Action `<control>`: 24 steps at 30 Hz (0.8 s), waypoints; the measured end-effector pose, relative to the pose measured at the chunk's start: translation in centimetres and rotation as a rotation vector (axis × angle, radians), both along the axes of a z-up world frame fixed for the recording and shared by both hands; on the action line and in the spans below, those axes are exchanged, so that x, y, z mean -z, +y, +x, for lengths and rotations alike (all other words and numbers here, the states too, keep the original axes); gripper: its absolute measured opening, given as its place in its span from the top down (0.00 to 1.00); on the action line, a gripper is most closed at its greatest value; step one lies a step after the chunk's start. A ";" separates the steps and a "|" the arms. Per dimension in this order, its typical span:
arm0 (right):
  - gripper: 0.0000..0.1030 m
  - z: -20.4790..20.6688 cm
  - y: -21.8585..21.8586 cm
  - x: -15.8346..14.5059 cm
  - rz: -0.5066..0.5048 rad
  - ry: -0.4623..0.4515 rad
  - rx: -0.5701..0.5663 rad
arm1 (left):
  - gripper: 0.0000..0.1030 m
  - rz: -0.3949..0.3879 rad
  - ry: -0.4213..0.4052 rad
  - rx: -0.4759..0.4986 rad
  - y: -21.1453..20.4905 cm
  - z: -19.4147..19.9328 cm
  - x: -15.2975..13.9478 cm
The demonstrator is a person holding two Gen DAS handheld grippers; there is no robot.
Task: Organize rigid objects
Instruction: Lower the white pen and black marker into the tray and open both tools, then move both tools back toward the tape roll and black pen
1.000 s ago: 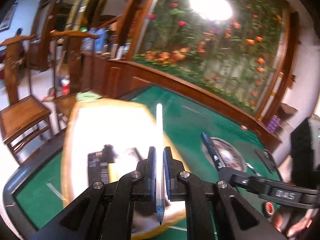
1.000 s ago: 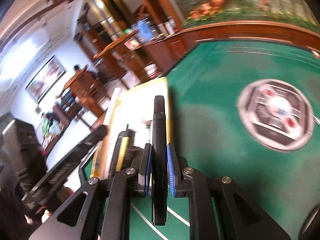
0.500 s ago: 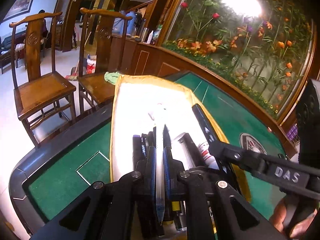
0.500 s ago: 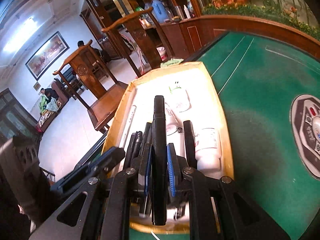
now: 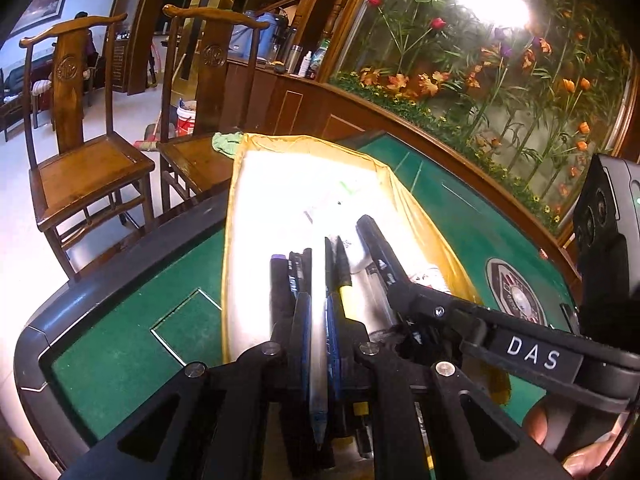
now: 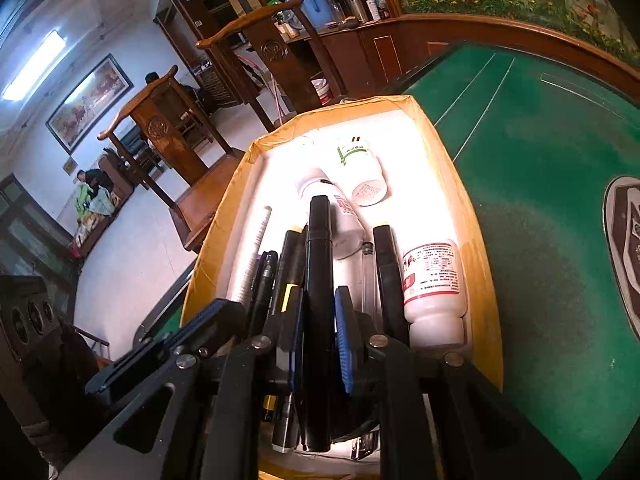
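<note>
A yellow box (image 5: pixel 236 200) with a white inside lies on the green table, and both grippers hang over its near end. My left gripper (image 5: pixel 318 308) is shut on a clear pen (image 5: pixel 318 364) with a blue tip, pointing down into the box. My right gripper (image 6: pixel 320 312) is shut on a black marker (image 6: pixel 319 264). In the left wrist view that marker (image 5: pixel 374 240) reaches in from the right. Several dark pens (image 6: pixel 290 264) and three white bottles (image 6: pixel 434 280) lie in the box (image 6: pixel 440 152). The left gripper's fingers (image 6: pixel 212 314) show at the lower left.
The box sits near the left edge of a green felt table (image 6: pixel 540 152) with a round control panel (image 5: pixel 516 300) at its middle. Two wooden chairs (image 5: pixel 88 168) stand beyond the edge. A wooden ledge and a flower wall (image 5: pixel 500 80) lie behind. A person's fingers (image 5: pixel 536 428) hold the right tool.
Both grippers have come down over the box, each still holding its pen. The right one swung left from above the green felt. Little has shifted in the last half second.
</note>
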State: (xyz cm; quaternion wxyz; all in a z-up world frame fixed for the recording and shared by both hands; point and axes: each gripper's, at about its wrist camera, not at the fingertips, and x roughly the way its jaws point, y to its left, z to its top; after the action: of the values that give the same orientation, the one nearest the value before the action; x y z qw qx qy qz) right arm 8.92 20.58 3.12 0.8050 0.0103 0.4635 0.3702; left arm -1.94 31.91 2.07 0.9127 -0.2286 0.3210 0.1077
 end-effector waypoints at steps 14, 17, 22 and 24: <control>0.82 -1.2 -6.8 -3.2 0.119 -0.012 0.045 | 0.61 0.029 -0.046 0.042 -2.9 -1.0 -2.8; 0.81 -1.3 -9.7 -3.5 0.152 0.006 0.068 | 0.61 0.051 -0.050 0.082 -4.9 -0.9 -3.5; 0.78 -2.4 -15.3 -3.8 0.170 0.002 0.095 | 0.52 0.091 -0.058 0.174 -9.3 -0.6 -4.7; 0.75 -2.9 -18.0 -4.0 0.163 -0.020 0.110 | 0.43 0.116 -0.072 0.241 -12.1 -0.7 -5.2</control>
State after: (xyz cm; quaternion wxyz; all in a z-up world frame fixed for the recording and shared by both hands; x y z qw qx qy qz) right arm 6.04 2.57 7.16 0.8253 0.0976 0.4223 0.3620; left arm -2.64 19.79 7.28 0.9417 -0.1389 0.3063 0.0076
